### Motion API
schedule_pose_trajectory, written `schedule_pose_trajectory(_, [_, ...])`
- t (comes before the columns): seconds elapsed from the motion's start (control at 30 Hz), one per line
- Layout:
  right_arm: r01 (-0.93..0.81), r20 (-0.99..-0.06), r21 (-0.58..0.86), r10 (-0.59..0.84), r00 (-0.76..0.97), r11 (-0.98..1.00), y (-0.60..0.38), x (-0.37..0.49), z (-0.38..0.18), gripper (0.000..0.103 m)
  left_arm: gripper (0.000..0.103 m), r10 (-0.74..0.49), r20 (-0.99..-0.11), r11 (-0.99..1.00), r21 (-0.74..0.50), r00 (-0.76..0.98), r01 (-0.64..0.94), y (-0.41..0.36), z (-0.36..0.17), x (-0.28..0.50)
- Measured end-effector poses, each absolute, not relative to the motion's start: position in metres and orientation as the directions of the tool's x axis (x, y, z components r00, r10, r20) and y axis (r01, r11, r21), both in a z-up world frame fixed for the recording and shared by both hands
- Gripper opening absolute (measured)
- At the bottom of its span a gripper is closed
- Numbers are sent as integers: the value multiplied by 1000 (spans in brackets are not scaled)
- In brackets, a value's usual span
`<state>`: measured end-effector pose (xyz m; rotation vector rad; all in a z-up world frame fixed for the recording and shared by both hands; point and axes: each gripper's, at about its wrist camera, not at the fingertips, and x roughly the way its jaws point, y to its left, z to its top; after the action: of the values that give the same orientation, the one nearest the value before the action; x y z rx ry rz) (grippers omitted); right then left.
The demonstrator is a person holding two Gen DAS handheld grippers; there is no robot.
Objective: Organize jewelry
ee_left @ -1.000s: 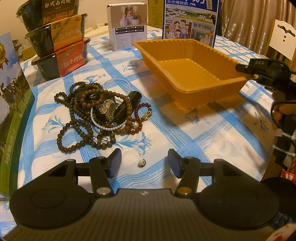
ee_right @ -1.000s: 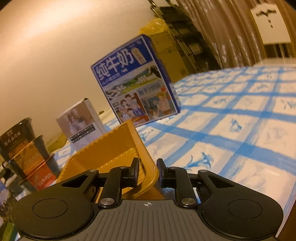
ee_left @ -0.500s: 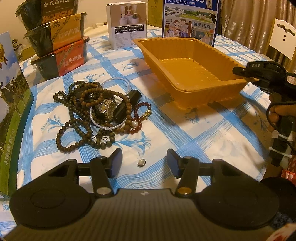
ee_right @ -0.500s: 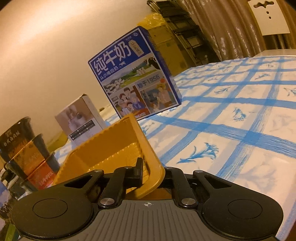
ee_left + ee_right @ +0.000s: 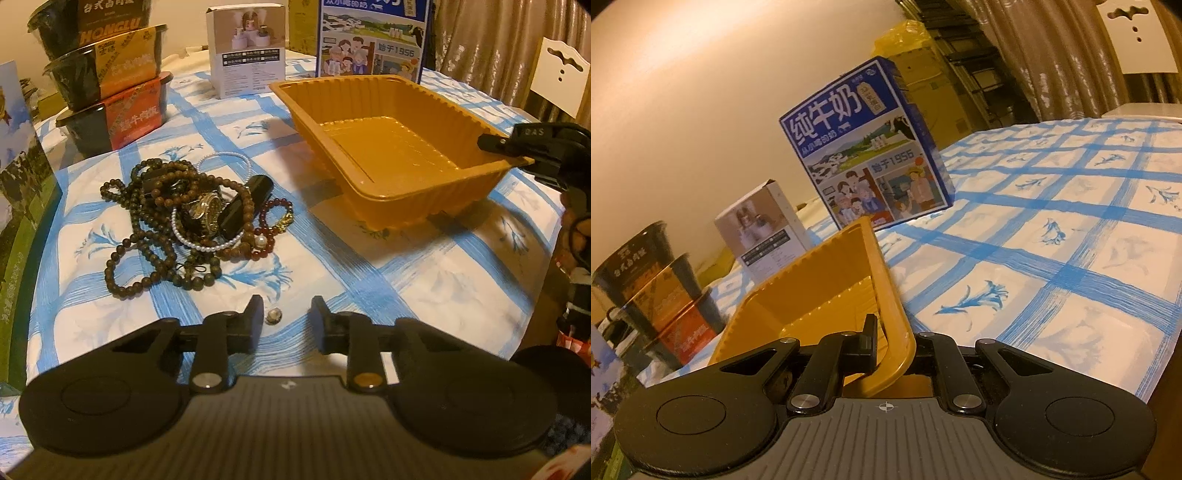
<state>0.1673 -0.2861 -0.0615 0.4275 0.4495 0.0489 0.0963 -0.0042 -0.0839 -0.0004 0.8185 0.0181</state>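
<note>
- Right claw [image 5: 892, 345] is clamped on the orange tray [image 5: 391, 147] rim; the tray holds nothing.
- Left claw [image 5: 286, 314], jaws just closing, is not yet gripping the small stud [image 5: 274, 316] between them on the table [image 5: 424, 280].
- Tangled jewelry pile [image 5: 195, 218] lies nearby.
- Risk: the tiny stud could slip or flick away; a pulled tray could tip.

Both wrist views low, near; share orange tray [image 5: 391, 147].
</note>
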Motion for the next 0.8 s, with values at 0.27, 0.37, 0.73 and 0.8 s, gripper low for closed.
schedule_pose_trajectory(0.27, [4, -406, 370, 158, 900, 929, -284, 161, -49, 10, 6, 16, -730, 1000, 11, 683, -13, 0, -86, 93])
schedule_pose_trajectory(0.37, [2, -409, 361, 156, 899, 933, -283, 158, -46, 10, 6, 23, -722, 1000, 28, 692, -4, -2, -86, 93])
schedule_pose_trajectory(0.73, [-7, -399, 293, 129, 908, 956, -278, 150, -36, 9, 6, -13, -667, 999, 23, 745, 39, -11, -59, 91])
schedule_pose_trajectory(0.8, [-8, -395, 281, 123, 910, 960, -277, 148, -33, 9, 6, -42, -646, 998, 2, 762, 56, -14, -49, 93])
